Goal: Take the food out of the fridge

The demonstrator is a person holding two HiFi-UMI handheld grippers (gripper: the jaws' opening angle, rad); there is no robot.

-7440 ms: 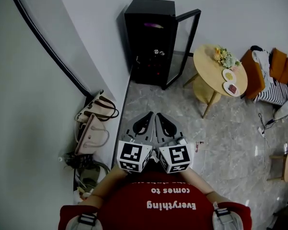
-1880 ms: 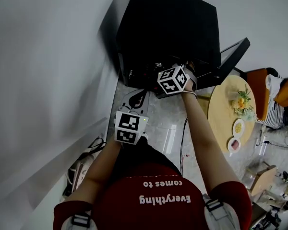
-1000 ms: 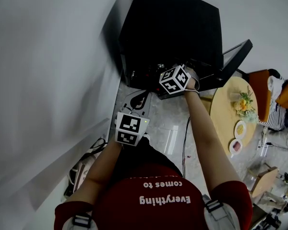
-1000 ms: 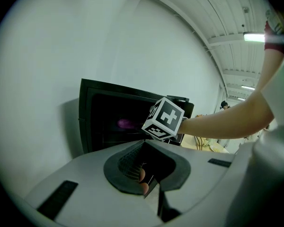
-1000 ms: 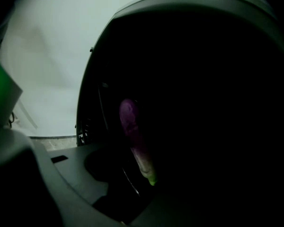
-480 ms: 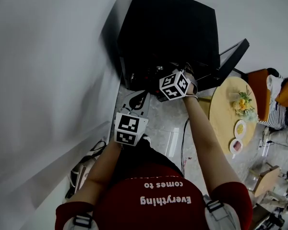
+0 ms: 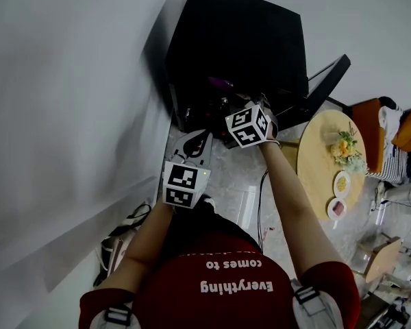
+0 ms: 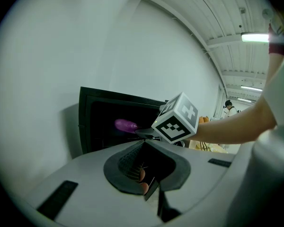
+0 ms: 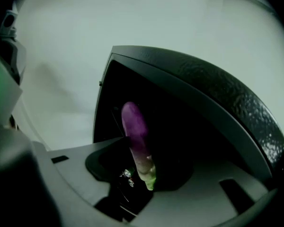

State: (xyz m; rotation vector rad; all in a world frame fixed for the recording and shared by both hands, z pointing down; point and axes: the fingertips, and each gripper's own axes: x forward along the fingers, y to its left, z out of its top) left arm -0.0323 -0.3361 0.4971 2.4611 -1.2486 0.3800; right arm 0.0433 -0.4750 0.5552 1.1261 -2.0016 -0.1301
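Nearest the head camera, the person's red shirt (image 7: 219, 279) fills the bottom of the view, with both bare arms stretched forward from it. The left gripper (image 8: 145, 148) hangs low beside the white wall (image 7: 68, 115) and short of the fridge; its jaw tips meet at the far end and nothing is clamped between them. Further out, the right gripper (image 9: 142, 151) is raised to the fridge's open front. Its jaws have just been closing, and they pinch the eggplant (image 9: 134, 124) by its stem end. The eggplant is slim and long, with smooth glossy purple skin and a rounded tip. Toward the jaws the purple pales to a whitish green and ends in a bright green cap, which sits down in the hollow between the pads. The purple body sticks out beyond the jaw tips, slanting up, in the air before the dark upper part of the fridge's inside; whether it touches a shelf cannot be told. The fridge (image 7: 240, 40) is a small black cabinet against the wall, its door (image 7: 323, 86) swung open to the right. Past the door stands a round wooden table (image 7: 315, 166) with flowers (image 7: 346, 149) and two small plates (image 7: 340, 184) on it
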